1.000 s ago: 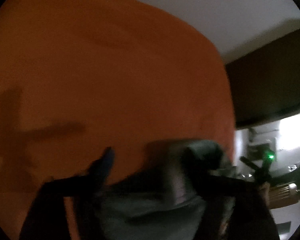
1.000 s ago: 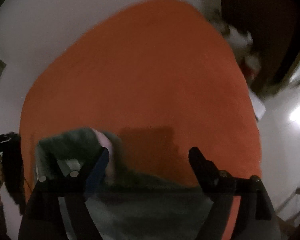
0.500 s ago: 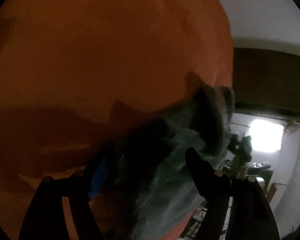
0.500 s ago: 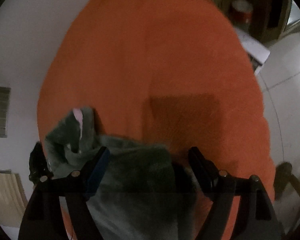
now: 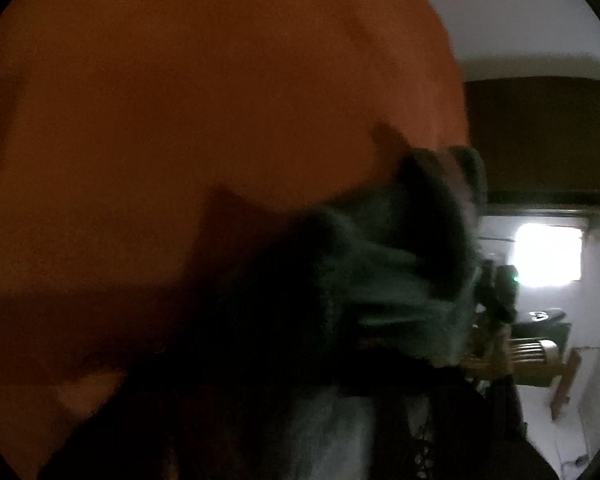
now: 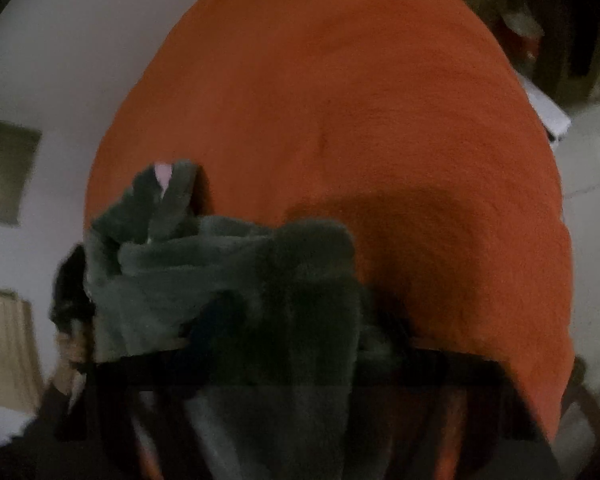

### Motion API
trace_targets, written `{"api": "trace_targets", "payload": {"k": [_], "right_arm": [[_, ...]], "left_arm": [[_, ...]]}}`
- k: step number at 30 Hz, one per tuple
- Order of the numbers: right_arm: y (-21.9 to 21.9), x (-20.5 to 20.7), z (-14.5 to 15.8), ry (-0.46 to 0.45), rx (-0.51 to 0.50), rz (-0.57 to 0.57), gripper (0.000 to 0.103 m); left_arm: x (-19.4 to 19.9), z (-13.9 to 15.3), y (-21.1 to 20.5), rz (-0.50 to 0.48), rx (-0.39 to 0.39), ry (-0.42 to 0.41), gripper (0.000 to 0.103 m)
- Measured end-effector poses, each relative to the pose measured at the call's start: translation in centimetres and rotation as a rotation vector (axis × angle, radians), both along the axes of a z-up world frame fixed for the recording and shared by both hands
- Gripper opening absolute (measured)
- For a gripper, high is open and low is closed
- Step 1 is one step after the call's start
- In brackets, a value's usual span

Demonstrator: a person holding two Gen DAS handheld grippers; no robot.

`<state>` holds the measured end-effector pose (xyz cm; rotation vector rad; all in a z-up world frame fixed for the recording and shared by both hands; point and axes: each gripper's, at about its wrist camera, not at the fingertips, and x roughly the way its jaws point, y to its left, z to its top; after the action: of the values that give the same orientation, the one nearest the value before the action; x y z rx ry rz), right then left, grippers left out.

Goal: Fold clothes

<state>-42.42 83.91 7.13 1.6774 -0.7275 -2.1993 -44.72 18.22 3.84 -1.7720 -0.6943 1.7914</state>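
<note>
Both views dim and blurred, edges soft. Left wrist view: left gripper (image 5: 300,368) almost fully buried under a grey fleecy garment (image 5: 380,280); fingers not separable from the dark cloth, only black frame shapes at 5 to 7 o'clock. Jaws closing, garment bunched between them; actual pad contact hidden. Garment is plush, thick, crumpled into soft folds, rising from 6 o'clock toward 2 o'clock, one lobe sticking up near 2 o'clock. It hangs over an orange bed cover (image 5: 200,100), which fills the frame from 8 to 1 o'clock; flat, matte, slightly napped, shadowed band at 8 o'clock. At 3 to 4 o'clock a bright window (image 5: 548,256) and unclear dark items with a green light; too small to tell. Right wrist view: right gripper (image 6: 296,332) also covered, black crossbar visible at 6 o'clock, fingertips lost in fabric. Jaws closing with the same grey garment (image 6: 188,264) between them; grip contact not visible. Fabric piles from 6 to 9 o'clock, a small pink tag (image 6: 163,174) at its top edge near 10 o'clock. Orange bed cover (image 6: 360,120) spans 11 to 4 o'clock, towel-like texture, rounded shadow at 4 o'clock. A hand (image 6: 70,350) partly cut off at 8 o'clock, blurry. White wall (image 6: 60,60) at 10 o'clock.
</note>
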Motion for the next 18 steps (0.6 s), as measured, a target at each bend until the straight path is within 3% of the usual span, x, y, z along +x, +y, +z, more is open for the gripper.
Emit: {"api": "trace_targets", "payload": {"k": [2,4,6,10,13,15,18], "right_arm": [[-1.1,-0.4,0.5,0.051,0.031,0.027,0.015],[-0.8,-0.2,2.6,0.163,0.041,-0.022,0.014],[0.2,-0.1,5.3,0.273,-0.012,-0.099,0.014],[0.3,-1.8,8.7,0.370,0.048,-0.169,0.013],[-0.9,-4.2,9.5,0.396,0.115,-0.247,0.013],[-1.4,-6.3,8.9,0.360,0.122,-0.315,0.014],[-1.4,-9.3,6.1,0.190,0.196,-0.403,0.022]], "left_arm": [[0.4,1.7,0.2,0.068,-0.060,0.079,0.015],[0.0,3.8,-0.5,0.155,-0.030,0.127,0.015],[-1.0,5.5,-0.9,0.204,0.011,0.158,0.014],[-4.2,8.5,-1.1,0.248,0.015,0.225,0.014],[-7.1,9.4,-1.8,0.298,0.045,0.230,0.015],[-9.3,8.4,-1.5,0.297,-0.016,0.183,0.016],[-12.2,6.4,2.1,0.299,-0.145,0.067,0.019]]}}
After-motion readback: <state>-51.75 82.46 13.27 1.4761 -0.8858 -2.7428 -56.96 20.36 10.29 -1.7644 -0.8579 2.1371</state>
